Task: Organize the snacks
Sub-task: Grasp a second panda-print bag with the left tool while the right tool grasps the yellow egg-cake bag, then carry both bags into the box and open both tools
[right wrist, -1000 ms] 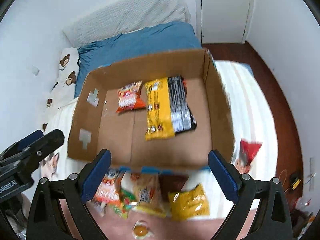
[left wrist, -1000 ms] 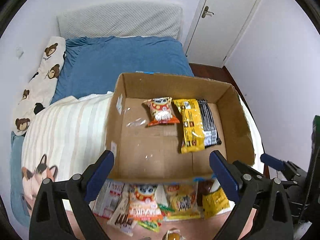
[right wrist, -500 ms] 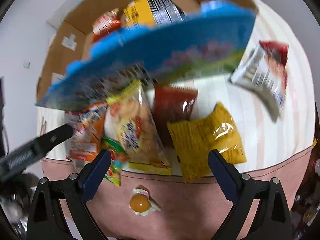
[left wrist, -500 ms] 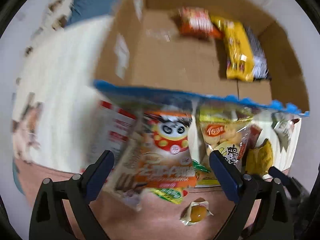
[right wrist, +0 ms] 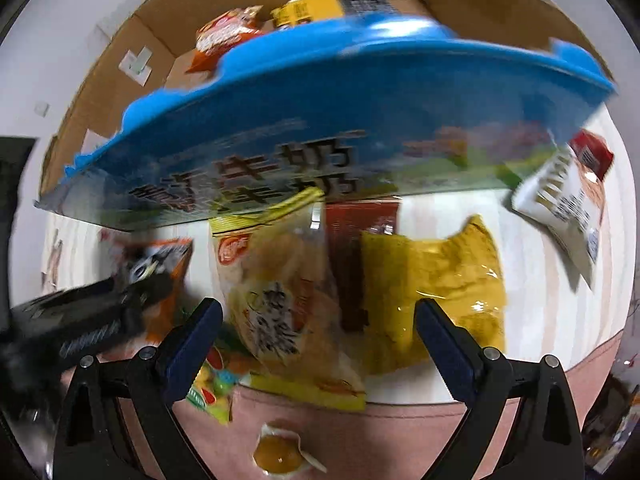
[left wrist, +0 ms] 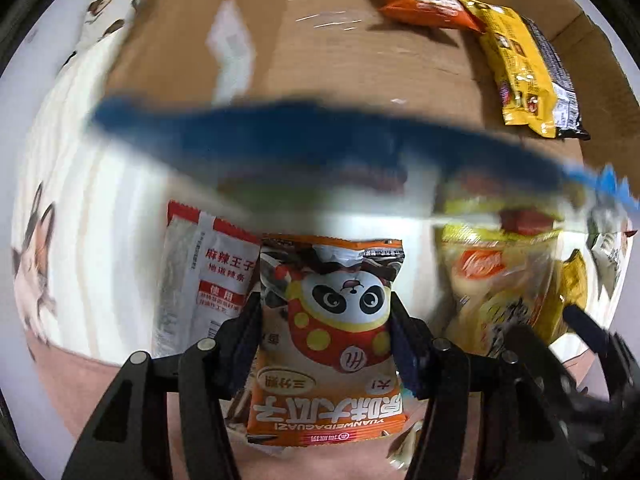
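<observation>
Left wrist view: the left gripper (left wrist: 326, 336) has just been closing and now clenches the panda snack bag (left wrist: 326, 340), lower centre, long axis vertical, its print upside down. Three packets lie in the cardboard box (left wrist: 340, 64) above.

Right wrist view: the right gripper (right wrist: 316, 336) stands released over one pale chip bag (right wrist: 280, 300), long axis near vertical.

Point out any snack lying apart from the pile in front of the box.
A small clear-wrapped amber sweet lies alone on the pink bed edge, and a red-and-white packet sits off to the right, away from the cardboard box.
</observation>
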`<action>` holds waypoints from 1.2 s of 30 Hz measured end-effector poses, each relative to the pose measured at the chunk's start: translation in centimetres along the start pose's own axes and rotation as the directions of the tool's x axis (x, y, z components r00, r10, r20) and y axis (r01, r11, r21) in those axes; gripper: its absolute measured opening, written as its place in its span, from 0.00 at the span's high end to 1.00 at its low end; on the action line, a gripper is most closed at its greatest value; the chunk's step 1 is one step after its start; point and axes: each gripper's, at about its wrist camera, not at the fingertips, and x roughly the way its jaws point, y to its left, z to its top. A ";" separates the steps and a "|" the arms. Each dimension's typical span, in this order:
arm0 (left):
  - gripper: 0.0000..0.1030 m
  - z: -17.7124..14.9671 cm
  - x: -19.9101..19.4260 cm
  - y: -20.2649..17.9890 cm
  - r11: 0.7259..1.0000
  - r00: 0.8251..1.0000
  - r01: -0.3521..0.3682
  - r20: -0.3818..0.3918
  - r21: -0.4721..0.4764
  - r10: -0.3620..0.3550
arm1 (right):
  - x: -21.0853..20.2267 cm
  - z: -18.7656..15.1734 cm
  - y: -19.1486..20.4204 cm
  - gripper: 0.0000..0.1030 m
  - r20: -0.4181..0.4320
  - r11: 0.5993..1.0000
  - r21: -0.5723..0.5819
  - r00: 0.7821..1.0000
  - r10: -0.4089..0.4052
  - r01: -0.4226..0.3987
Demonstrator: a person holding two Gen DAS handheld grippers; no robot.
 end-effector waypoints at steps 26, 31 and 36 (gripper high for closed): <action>0.46 -8.2 -4.5 -1.8 0.999 0.996 0.029 0.079 0.038 -0.032 | -1.8 -7.4 -3.6 0.49 -0.121 0.993 0.066 0.987 0.105 -0.098; 0.46 -13.0 -3.6 -3.5 0.996 0.999 0.034 0.034 0.081 -0.037 | -1.9 -11.5 -7.5 0.49 -0.186 0.995 0.079 0.980 0.068 -0.054; 0.46 -14.8 -1.0 -5.1 0.995 0.999 0.021 -0.033 0.093 -0.018 | -0.9 -12.4 -10.0 0.13 -0.222 0.994 0.111 0.974 0.044 -0.019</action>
